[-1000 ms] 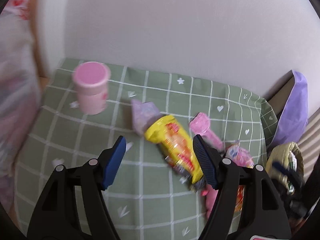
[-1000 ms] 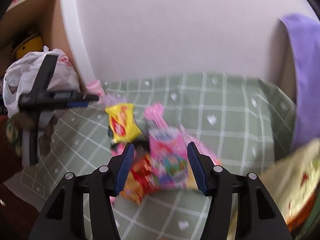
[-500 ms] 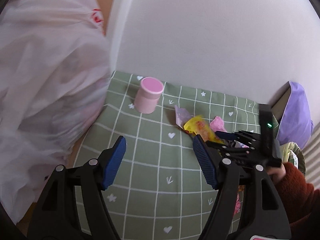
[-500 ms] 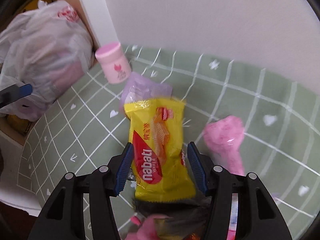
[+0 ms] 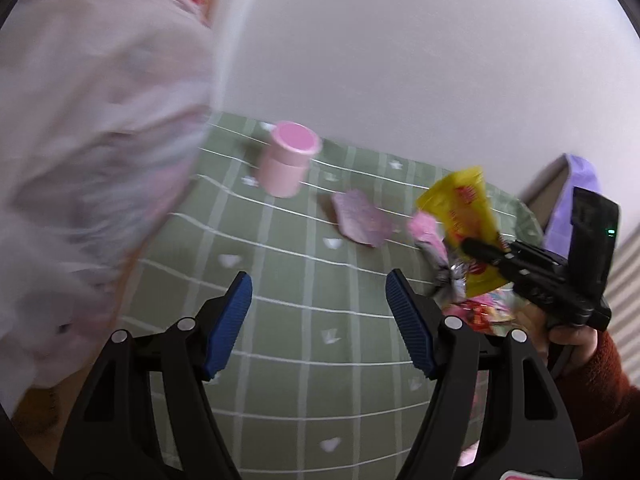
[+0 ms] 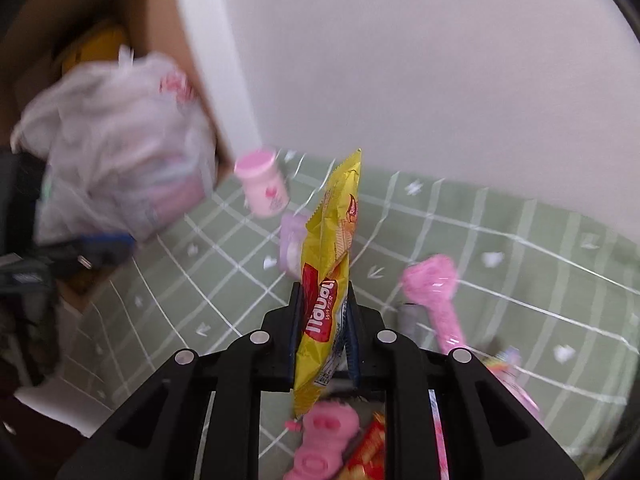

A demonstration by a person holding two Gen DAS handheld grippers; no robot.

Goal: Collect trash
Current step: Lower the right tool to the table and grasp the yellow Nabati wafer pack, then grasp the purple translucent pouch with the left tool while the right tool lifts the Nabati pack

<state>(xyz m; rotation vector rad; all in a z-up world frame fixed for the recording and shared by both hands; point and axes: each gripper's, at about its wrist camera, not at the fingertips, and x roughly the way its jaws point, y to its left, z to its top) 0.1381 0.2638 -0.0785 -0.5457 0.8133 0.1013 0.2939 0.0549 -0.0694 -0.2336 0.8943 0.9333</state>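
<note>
Yellow foil stands edge-on between the blue pads of the right gripper point(image 6: 322, 322), whose jaws have just been closing and now pinch the wafer wrapper point(image 6: 326, 280) so that it rises above the green checked cloth point(image 6: 520, 280). Just below the jaws lie a pink pig-shaped toy point(image 6: 320, 440) and a red packet point(image 6: 368, 444). To the right, a pink lollipop-shaped wrapper point(image 6: 434, 284) rests on the cloth. Behind the yellow wrapper lies a lilac packet point(image 6: 290, 246), and beyond that stands a pink jar point(image 6: 262, 186), close to the white wall. At far left a white plastic bag point(image 6: 116, 152) bulges beside a cardboard box point(image 6: 160, 20).

The left gripper point(image 5: 318, 320) hangs over bare cloth with its jaws wide apart and nothing between them. From its camera the person's hand point(image 5: 568, 330), in a rust-red sleeve point(image 5: 600, 400), holds the right tool.
</note>
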